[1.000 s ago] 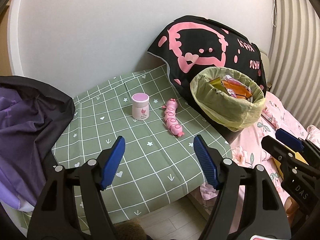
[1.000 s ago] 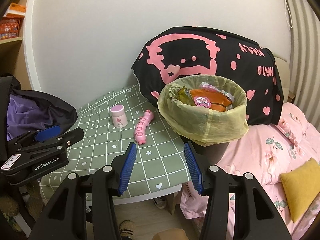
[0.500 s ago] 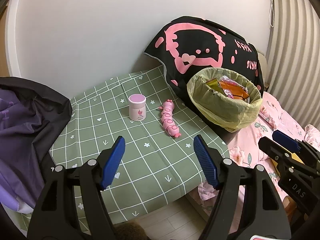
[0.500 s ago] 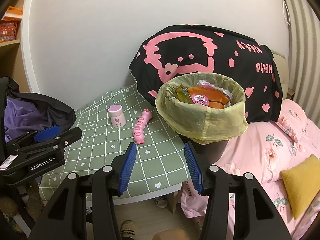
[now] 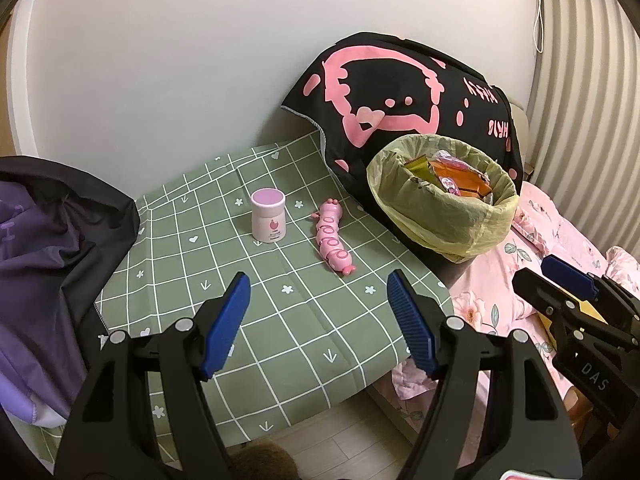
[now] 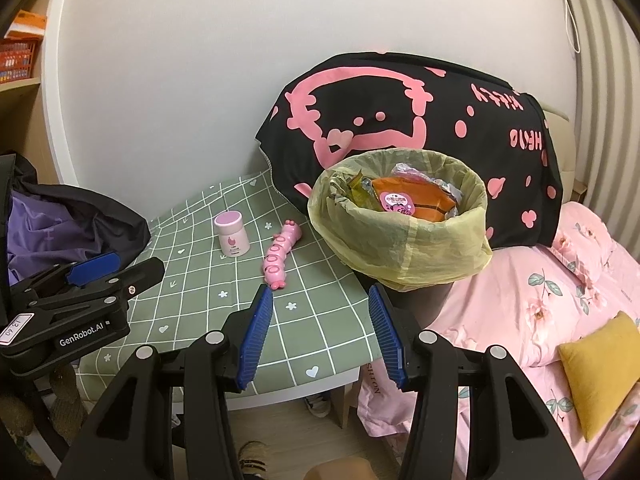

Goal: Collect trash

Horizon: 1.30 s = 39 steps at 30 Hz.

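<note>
A trash bin [image 5: 444, 216] lined with a yellow-green bag stands at the right edge of the green checked table [image 5: 280, 312], with orange and yellow wrappers [image 5: 456, 176] inside. It also shows in the right wrist view [image 6: 400, 248], with its wrappers [image 6: 408, 200]. My left gripper [image 5: 318, 324] is open and empty above the table's front part. My right gripper [image 6: 320, 336] is open and empty over the table's front right corner.
A white jar with a pink lid [image 5: 268, 220] and a pink caterpillar toy [image 5: 332, 240] stand on the table. A black and pink cushion [image 5: 400, 92] leans behind the bin. A dark and purple garment [image 5: 52, 260] lies left. A pink bed [image 6: 560, 280] with a yellow pillow [image 6: 600, 364] is right.
Both grippers have drawn back and up a little from the table, so the bin and table look smaller. Both stay open and empty.
</note>
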Motion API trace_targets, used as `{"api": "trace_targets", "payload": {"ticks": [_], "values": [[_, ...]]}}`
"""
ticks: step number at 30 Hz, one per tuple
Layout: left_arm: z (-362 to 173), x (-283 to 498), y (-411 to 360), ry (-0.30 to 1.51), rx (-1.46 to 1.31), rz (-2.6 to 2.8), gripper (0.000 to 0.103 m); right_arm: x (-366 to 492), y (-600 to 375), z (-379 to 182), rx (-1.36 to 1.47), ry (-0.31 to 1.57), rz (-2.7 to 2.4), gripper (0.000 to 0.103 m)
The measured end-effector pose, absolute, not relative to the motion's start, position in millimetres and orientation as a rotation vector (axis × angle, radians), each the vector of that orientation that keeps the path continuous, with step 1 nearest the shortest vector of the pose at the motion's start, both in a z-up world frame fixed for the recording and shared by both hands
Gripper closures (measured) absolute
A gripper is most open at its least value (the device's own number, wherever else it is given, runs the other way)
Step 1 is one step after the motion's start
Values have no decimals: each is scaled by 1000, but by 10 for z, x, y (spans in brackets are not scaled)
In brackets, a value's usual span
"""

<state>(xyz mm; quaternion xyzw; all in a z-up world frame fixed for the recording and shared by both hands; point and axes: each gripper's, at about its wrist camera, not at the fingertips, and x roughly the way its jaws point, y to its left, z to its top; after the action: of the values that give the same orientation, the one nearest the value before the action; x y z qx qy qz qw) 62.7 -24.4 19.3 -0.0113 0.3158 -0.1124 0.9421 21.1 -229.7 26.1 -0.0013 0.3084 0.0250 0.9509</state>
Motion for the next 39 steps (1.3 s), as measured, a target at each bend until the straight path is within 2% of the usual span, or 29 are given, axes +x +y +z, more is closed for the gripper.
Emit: {"api": "trace_targets", "payload": {"ticks": [39], "values": [[180,619,-244,647,-17,-222,36,202,-2359,259,-3,630,58,56]]}}
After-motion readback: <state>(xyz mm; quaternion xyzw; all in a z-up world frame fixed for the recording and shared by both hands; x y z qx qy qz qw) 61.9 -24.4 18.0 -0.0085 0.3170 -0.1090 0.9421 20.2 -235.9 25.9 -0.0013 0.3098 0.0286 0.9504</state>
